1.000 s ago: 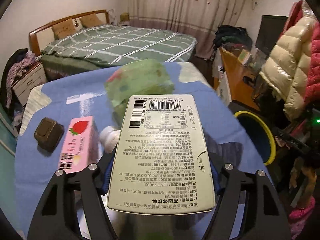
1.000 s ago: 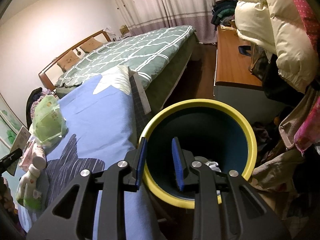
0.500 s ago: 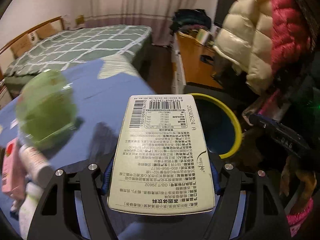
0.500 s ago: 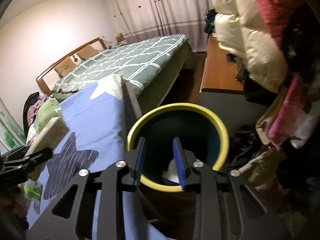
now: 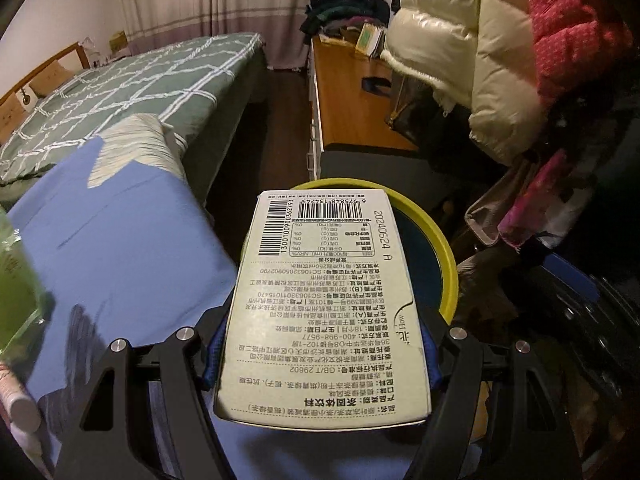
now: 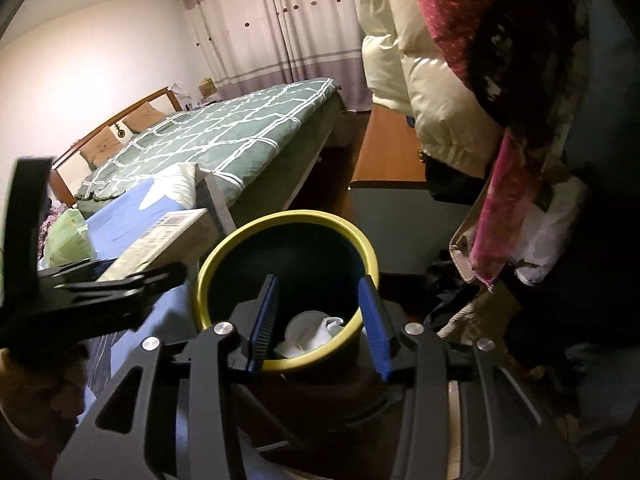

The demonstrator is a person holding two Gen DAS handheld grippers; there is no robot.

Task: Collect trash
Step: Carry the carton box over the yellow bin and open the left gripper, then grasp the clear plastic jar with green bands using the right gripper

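1. The left gripper (image 5: 320,354) is clamped on a pale printed carton (image 5: 326,304). The blue pads press its two long sides near the rear end, so most of the carton projects forward, free of the fingers. This grip likely serves the drop: parting the jaws would free the carton at once.

2. The carton's printed back faces the left wrist camera, with barcodes at the far end. That far end overlaps the near rim of the yellow-rimmed bin (image 5: 448,258) in this view. In the right wrist view the carton (image 6: 160,238) lies beside the bin (image 6: 224,256), to the left of the rim and not yet over the opening. The step in hand is judged to be carrying the carton to the bin.

3. The right gripper (image 6: 322,326) is unclenched and grasps nothing. Its jaws have just been opening, with only the bin's interior visible between them. It hangs over the near rim of the bin, probably clear of the incoming carton.

4. White trash (image 6: 314,330) already lies at the bottom of the bin.

5. The bin stands on the floor just beside the blue cloth-covered surface (image 5: 120,248), a short carry from it. A green packet (image 6: 68,234) remains on that surface, apparently awaiting collection.
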